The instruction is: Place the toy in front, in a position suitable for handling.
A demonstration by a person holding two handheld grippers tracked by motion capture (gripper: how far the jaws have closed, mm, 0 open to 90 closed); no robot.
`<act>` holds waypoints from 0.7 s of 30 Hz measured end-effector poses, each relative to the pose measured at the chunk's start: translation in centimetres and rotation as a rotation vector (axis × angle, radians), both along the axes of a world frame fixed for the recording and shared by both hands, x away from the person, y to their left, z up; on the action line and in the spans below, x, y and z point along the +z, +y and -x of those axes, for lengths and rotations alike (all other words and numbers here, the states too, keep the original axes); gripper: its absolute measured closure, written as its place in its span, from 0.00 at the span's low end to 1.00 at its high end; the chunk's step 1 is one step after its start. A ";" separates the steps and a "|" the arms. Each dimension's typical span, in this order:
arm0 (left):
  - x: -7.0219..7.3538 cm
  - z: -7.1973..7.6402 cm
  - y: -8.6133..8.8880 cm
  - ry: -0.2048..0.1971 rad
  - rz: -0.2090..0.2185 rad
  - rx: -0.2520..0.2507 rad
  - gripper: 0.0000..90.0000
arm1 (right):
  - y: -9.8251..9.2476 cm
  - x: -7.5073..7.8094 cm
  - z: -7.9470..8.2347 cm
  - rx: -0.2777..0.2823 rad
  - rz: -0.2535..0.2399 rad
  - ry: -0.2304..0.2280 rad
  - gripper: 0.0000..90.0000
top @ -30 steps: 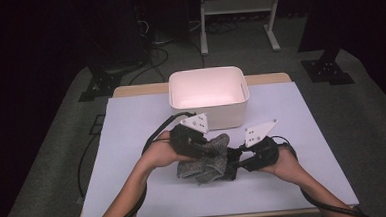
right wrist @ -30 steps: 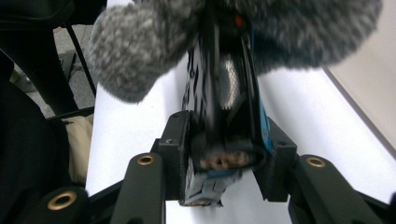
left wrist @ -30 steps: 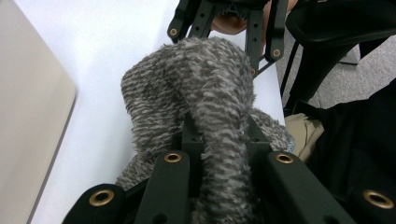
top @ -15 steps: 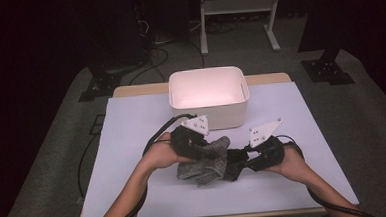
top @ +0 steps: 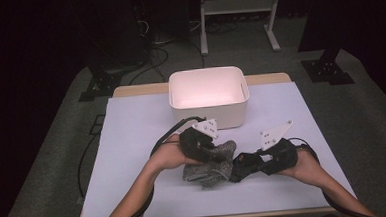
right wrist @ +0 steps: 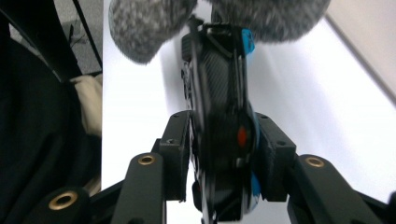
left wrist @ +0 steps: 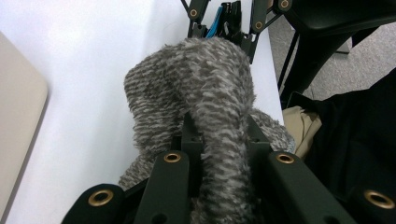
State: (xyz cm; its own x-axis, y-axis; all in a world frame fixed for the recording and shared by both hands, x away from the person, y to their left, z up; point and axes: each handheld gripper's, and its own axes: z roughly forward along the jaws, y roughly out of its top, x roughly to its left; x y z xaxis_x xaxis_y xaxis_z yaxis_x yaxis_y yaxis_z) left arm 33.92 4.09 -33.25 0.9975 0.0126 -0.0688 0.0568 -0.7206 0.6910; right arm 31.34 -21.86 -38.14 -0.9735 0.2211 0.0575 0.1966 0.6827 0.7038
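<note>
1. A white box (top: 209, 103) sits just above the middle of the high view, on the white table (top: 132, 141). Its top is open. Its inside glows pale pink and looks bare as far as the high view shows.
2. A fuzzy grey sock (top: 211, 166) lies on the table below the box, a little under the middle of the high view. It is outside the box and not touching it.
3. The left gripper (top: 199, 144) is at the upper left edge of the sock. In the left gripper view its jaws are squeezed tight on a fold of the sock (left wrist: 205, 102), low in the middle of the frame. The rest of the sock puffs up above them.
4. The right gripper (top: 246, 165) is at the right side of the sock, lower right of the middle in the high view. Its jaws have just been opening a bit.
5. In the right gripper view a black thing with blue bits (right wrist: 224, 140) stands between the jaws of the right gripper, in the middle of the frame, and the pads press on it. It is blurry, so I cannot tell what it is.
6. The far end of that black thing pokes up at the sock (right wrist: 149, 28) at the top of the right gripper view.
</note>
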 end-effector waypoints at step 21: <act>0.4 0.0 0.7 -0.003 -0.008 0.018 0.85 | -2.9 -1.7 0.9 -0.051 -0.092 -0.020 0.71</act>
